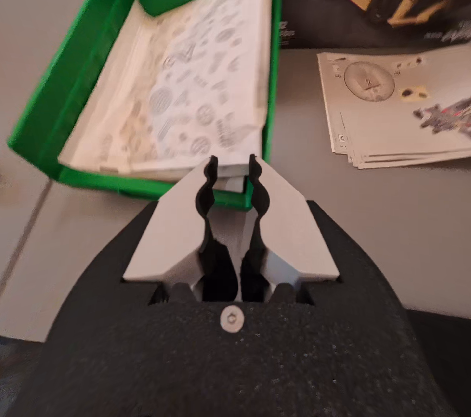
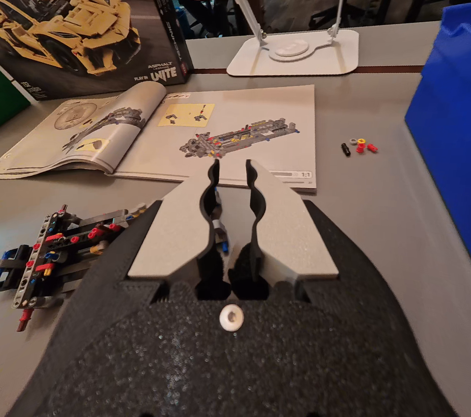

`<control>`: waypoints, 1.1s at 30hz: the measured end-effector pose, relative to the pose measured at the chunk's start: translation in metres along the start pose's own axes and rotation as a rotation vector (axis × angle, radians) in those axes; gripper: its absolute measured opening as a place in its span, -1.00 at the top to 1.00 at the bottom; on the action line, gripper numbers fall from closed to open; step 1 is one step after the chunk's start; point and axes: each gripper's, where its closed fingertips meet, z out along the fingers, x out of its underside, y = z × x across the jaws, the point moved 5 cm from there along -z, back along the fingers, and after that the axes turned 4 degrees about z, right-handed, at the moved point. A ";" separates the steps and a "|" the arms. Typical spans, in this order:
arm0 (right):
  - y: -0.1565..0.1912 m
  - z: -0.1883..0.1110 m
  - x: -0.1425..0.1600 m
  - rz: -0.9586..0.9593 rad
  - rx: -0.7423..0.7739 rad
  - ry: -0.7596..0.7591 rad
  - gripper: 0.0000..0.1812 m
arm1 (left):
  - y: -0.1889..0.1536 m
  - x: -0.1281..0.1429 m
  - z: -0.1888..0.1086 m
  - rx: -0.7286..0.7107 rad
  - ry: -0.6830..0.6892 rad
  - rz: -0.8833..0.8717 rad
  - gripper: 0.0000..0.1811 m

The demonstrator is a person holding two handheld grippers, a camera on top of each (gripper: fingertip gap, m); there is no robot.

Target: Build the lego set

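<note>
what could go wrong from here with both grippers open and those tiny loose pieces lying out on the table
1. The small loose pieces lie bare on the table near the blue bin; a sweep of the open right gripper might scatter them.
2. The partly built chassis sits close beside and partly under the right gripper, so a careless move could knock it.
3. The left gripper hovers at the paper bag in the green bin; a grab may drag the bin along.
</note>
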 end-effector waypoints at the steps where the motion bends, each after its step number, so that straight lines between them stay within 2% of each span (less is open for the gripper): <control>1: 0.003 0.001 0.001 -0.003 -0.012 0.002 0.78 | 0.014 0.008 -0.001 0.047 0.002 -0.110 0.73; 4: 0.012 0.003 0.003 -0.026 -0.036 0.012 0.79 | 0.038 0.026 0.004 0.244 -0.083 -0.515 0.73; 6: 0.015 0.003 0.003 -0.041 -0.037 0.012 0.79 | 0.050 0.034 0.008 0.316 -0.157 -0.749 0.70; 9: 0.014 0.003 0.003 -0.038 -0.038 0.011 0.79 | 0.056 0.040 0.017 0.348 -0.185 -0.935 0.69; 13: 0.011 0.003 0.003 -0.012 -0.044 0.009 0.79 | 0.056 0.040 0.029 0.399 -0.185 -1.093 0.69; 16: 0.011 0.004 0.005 -0.010 -0.045 0.019 0.79 | 0.056 0.041 0.036 0.419 -0.196 -1.165 0.66; 25: 0.011 0.006 0.009 0.011 -0.067 0.042 0.79 | 0.072 0.036 0.048 0.477 -0.370 -1.378 0.67; 29: 0.011 0.007 0.011 0.007 -0.069 0.058 0.80 | 0.074 0.036 0.051 0.482 -0.433 -1.347 0.71; 31: 0.012 0.007 0.012 0.001 -0.066 0.061 0.80 | 0.073 0.036 0.054 0.454 -0.429 -1.303 0.89; 33: 0.012 0.007 0.012 0.000 -0.066 0.061 0.81 | 0.074 0.034 0.054 0.422 -0.429 -1.264 0.93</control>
